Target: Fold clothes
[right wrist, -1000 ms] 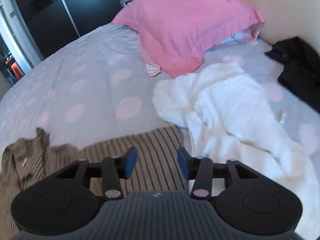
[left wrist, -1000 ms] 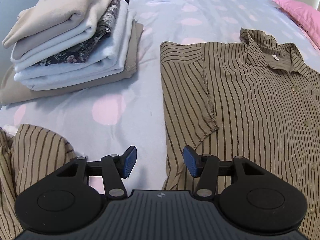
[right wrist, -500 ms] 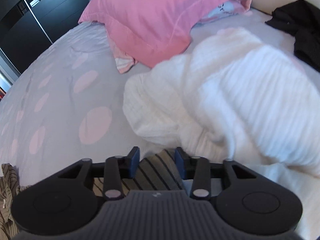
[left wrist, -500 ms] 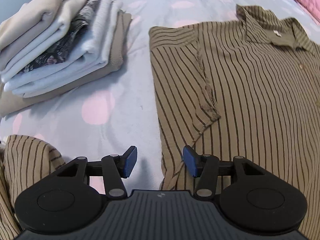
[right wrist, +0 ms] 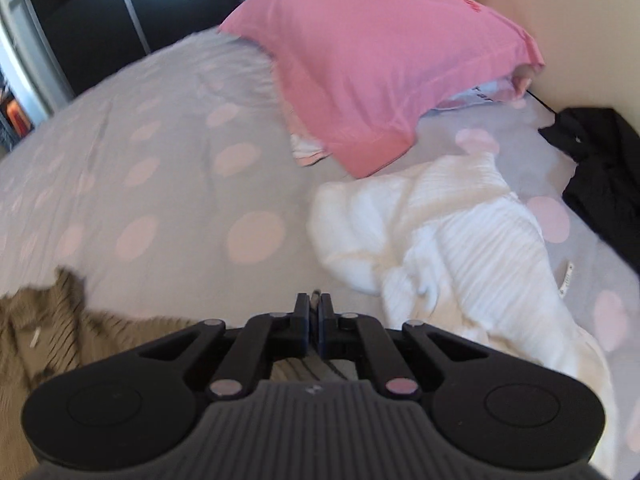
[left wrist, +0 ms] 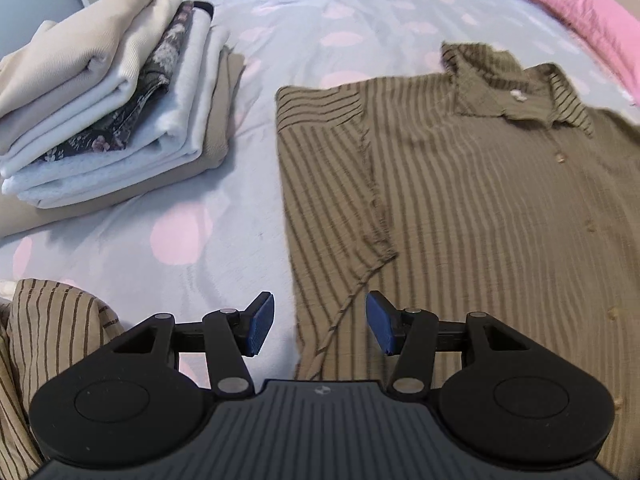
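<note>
Left wrist view: left gripper [left wrist: 320,330] has its jaws apart with nothing pinched, blue pads [left wrist: 260,324] on either side of the side edge of the olive-brown striped button-up shirt [left wrist: 460,208]. Shirt lies flat on the pale lilac bedsheet with pink dots [left wrist: 320,20], collar at the far end, spreading ahead and right of the gripper; its short sleeve is folded in over the front. Ahead-left, well apart from the shirt: stack of folded beige, white and dark floral clothes [left wrist: 112,100]. Just left of the gripper, a bunched piece of tan striped fabric [left wrist: 52,340]. Corner of the pink pillow [left wrist: 592,28] shows far right.

Right wrist view only: right gripper [right wrist: 314,318] has just been closing and is now clenched on a thin edge of the same striped shirt [right wrist: 60,332]; a sliver of cloth shows between the tips and striped fabric hangs under the jaws. Shirt collar area is blurred at lower left. Ahead-right of this gripper: crumpled white ribbed garment [right wrist: 460,240], touching or nearly touching the pillow [right wrist: 380,60] beyond it. Black garment [right wrist: 600,176] at far right by the cream wall. Dark wardrobe doors [right wrist: 100,8] at far left. The stack shows in the left view only.
</note>
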Available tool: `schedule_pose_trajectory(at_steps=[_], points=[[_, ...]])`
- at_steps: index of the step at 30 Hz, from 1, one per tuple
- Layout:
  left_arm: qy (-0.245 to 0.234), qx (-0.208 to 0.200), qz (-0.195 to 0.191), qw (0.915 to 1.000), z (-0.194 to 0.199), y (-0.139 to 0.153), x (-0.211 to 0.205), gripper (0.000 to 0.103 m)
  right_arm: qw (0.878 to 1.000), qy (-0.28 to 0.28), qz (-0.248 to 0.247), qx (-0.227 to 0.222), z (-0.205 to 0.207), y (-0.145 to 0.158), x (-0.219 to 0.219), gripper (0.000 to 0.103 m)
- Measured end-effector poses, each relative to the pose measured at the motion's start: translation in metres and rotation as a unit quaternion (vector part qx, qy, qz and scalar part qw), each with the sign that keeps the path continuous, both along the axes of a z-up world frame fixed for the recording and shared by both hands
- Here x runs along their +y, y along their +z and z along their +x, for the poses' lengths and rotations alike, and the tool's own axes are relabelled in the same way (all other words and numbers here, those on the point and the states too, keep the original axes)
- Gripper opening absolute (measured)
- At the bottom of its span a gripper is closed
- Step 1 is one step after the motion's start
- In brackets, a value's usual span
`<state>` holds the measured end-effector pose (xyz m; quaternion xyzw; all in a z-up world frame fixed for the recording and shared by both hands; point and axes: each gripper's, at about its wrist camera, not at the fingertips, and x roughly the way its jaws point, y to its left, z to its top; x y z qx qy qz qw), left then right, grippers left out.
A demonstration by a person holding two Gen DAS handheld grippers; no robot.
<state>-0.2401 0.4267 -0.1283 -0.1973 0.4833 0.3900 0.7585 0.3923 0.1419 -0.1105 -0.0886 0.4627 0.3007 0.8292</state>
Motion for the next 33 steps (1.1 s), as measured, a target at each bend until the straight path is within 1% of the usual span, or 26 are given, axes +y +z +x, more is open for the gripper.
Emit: schedule_pose_trajectory(at_steps=[4, 8, 11, 14, 16, 17, 18, 19, 20, 23, 27, 28, 30, 33], points=[[-0.008, -0.021, -0.004, 0.9997, 0.002, 0.012, -0.004, 0.049, 1.0, 0.021, -0.01, 0.004, -0.042, 0.028, 0.03, 0.005], [-0.012, -0.042, -0.002, 0.999, 0.002, 0.025, -0.008, 0.049, 0.999, 0.047, -0.01, 0.017, -0.089, 0.037, 0.077, 0.005], [-0.015, -0.052, 0.0, 0.9986, 0.001, 0.032, -0.009, 0.049, 0.997, 0.073, -0.019, 0.033, -0.122, 0.031, 0.114, 0.005], [-0.012, -0.057, -0.001, 0.9983, -0.003, 0.035, -0.007, 0.049, 0.991, 0.111, -0.032, 0.061, -0.155, 0.018, 0.141, 0.006], [-0.005, -0.059, -0.006, 0.9982, -0.005, 0.036, -0.004, 0.049, 0.986, 0.136, -0.037, 0.085, -0.169, 0.01, 0.15, 0.01], [-0.002, -0.061, -0.011, 0.9981, -0.007, 0.036, -0.002, 0.049, 0.983, 0.148, -0.04, 0.097, -0.177, 0.006, 0.155, 0.014], [0.003, -0.065, -0.019, 0.9977, -0.008, 0.035, 0.0, 0.049, 0.981, 0.159, -0.041, 0.107, -0.183, 0.004, 0.158, 0.016], [0.007, -0.069, -0.027, 0.9972, -0.01, 0.035, 0.002, 0.049, 0.979, 0.164, -0.04, 0.109, -0.185, 0.005, 0.159, 0.018], [0.012, -0.073, -0.035, 0.9966, -0.012, 0.034, 0.004, 0.049, 0.979, 0.169, -0.039, 0.105, -0.185, 0.007, 0.159, 0.024], [0.024, -0.077, -0.05, 0.9955, -0.014, 0.031, 0.008, 0.049, 0.982, 0.168, -0.044, 0.075, -0.174, 0.016, 0.156, 0.024], [0.029, -0.068, -0.05, 0.996, -0.013, 0.028, 0.01, 0.049, 0.987, 0.136, -0.081, 0.029, -0.141, 0.01, 0.154, 0.024], [0.03, -0.066, -0.05, 0.9961, -0.013, 0.028, 0.01, 0.049, 0.988, 0.126, -0.087, 0.03, -0.133, 0.005, 0.153, 0.024], [0.033, -0.064, -0.051, 0.9961, -0.013, 0.026, 0.011, 0.049, 0.99, 0.105, -0.088, 0.046, -0.12, -0.006, 0.151, 0.025], [0.035, -0.059, -0.053, 0.9962, -0.01, 0.024, 0.013, 0.049, 0.988, 0.104, -0.086, 0.075, -0.121, -0.024, 0.153, 0.026]])
